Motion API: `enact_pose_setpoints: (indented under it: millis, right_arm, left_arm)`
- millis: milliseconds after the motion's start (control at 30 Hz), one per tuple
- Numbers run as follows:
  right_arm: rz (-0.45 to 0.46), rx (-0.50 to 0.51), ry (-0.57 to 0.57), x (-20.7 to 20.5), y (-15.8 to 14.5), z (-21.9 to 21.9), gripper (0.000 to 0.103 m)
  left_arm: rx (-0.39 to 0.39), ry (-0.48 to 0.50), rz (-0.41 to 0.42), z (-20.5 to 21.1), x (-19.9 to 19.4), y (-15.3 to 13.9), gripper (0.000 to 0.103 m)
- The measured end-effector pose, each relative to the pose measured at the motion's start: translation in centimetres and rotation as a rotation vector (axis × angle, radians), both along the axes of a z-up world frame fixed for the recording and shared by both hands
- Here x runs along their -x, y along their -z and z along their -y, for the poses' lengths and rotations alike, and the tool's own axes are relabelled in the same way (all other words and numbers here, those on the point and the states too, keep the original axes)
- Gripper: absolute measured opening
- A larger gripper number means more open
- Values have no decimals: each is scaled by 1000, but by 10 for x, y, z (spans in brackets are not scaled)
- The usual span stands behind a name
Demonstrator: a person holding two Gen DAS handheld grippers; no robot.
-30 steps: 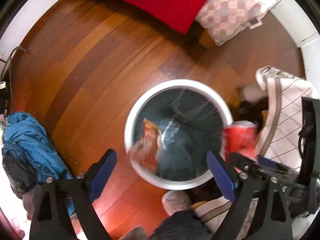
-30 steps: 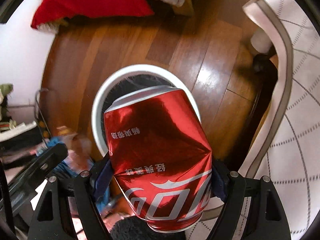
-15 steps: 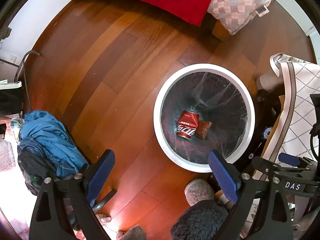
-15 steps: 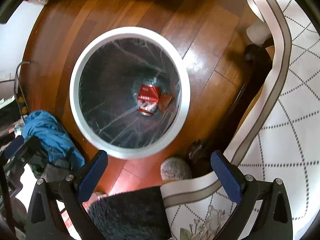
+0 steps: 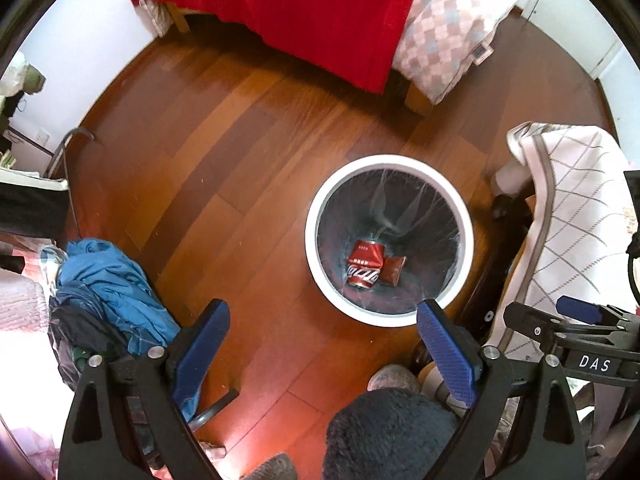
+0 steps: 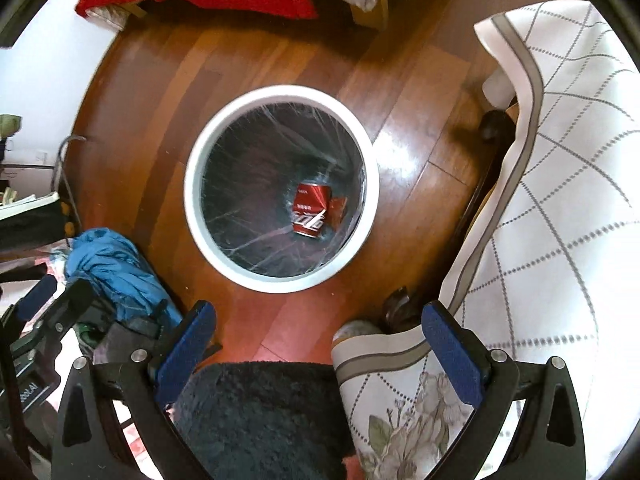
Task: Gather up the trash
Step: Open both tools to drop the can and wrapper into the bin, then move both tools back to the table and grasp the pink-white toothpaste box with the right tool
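On the wooden floor to my left lies a crumpled blue garment (image 5: 108,280); my left gripper (image 5: 326,344) stands wide open, empty. Centre, the round white-rimmed lined bin (image 6: 192,184) holds the dented red drink can (image 6: 310,210) beside a brown wrapper (image 5: 394,270). My right gripper (image 6: 320,344), having just opened, is empty.

Brown wrapper (image 6: 338,210) in bin (image 6: 192,216) half hidden behind red can (image 6: 310,210), print too small to read; blue cloth heap (image 5: 108,280) partly covered by gripper frame
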State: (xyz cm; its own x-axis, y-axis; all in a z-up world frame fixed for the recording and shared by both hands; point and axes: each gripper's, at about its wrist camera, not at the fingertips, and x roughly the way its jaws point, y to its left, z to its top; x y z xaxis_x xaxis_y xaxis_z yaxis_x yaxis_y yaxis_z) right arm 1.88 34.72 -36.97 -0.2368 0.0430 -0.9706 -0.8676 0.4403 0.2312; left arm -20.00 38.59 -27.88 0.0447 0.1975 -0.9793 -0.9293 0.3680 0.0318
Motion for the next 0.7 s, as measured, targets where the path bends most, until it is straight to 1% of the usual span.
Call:
enact_pose_setpoints:
  millis: [167,200,300,367,433,533,600,633,700]
  right_arm:
    - [40,-106,-7,4,-41,19,103]
    - [68,-138,-5,4,-55,26,103]
    - [103,-216,5,3,-88,43,103]
    - [106,-258,17,1,-106,54,103]
    - [113,-311,33,-3,-129,68,103]
    - [97,-385,59,-11,-160,98,103]
    - [72,-423,96,-22,-178,128,103]
    - [71,-433,113,-26,-184,139,103]
    - [87,-437,163,-39,-191,176,103]
  left_arm:
    - [-108,18,41,26,-2,-39,95]
    - [-133,20,44,32,-2,-47,95]
    - [-186,29,67,49,-2,-68,95]
    - [-217,31,76,60,-2,-80,95]
    - [-271,43,77,75,-5,-97,95]
    - [-350,53,60,99,-13,-116,95]
    - [-369,71,79,119,-24,-121,95]
    - [-365,82,96,127,-28,-122,95]
    - [-336,121,135,148,-46,-116,95]
